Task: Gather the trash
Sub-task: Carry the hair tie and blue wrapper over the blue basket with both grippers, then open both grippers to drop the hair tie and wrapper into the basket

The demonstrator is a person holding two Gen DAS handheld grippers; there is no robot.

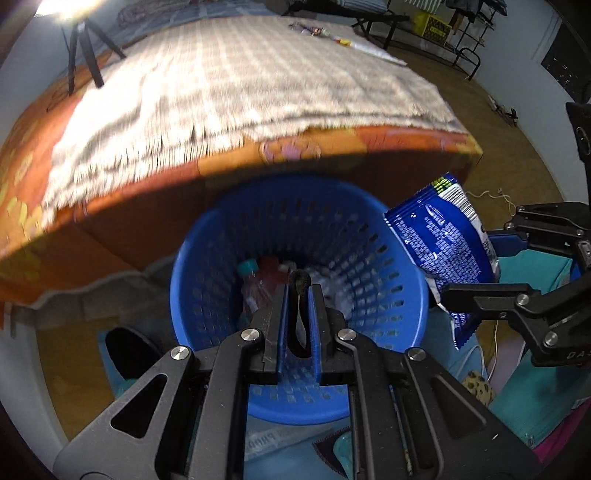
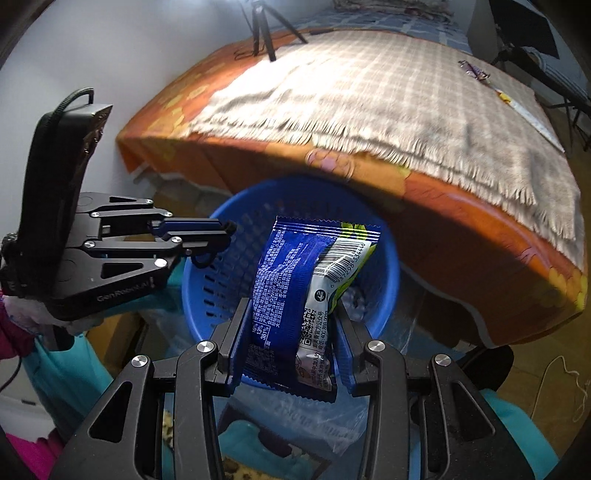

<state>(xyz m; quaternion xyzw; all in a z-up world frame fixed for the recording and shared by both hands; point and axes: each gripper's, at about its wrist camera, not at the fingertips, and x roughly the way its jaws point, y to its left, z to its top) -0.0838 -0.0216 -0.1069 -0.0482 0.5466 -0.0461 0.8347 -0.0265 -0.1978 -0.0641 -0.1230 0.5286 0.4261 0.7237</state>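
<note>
A blue perforated basket (image 1: 221, 258) stands on the floor against the bed, with a teal-capped bottle (image 1: 248, 266) and crumpled scraps inside. My left gripper (image 1: 300, 290) hovers over the basket mouth, shut on a thin black loop (image 1: 298, 321) that looks like a band. In the right wrist view the same left gripper (image 2: 229, 232) reaches over the basket rim (image 2: 236, 199), the loop dangling under it. My right gripper (image 2: 293, 304) is shut on a blue snack packet (image 2: 280, 266) with a barcode, held upright above the basket. From the left wrist view, packet (image 1: 439, 236) and right gripper (image 1: 480, 258) sit just right of the basket.
The bed (image 1: 332, 144) has an orange sheet and a fringed checked blanket (image 2: 369, 92); its edge overhangs the basket. More wrappers (image 2: 476, 70) lie at the blanket's far side. A tripod (image 2: 262, 29) stands on the bed. Teal cloth (image 2: 74, 369) and a clear plastic bag (image 2: 332, 424) lie below.
</note>
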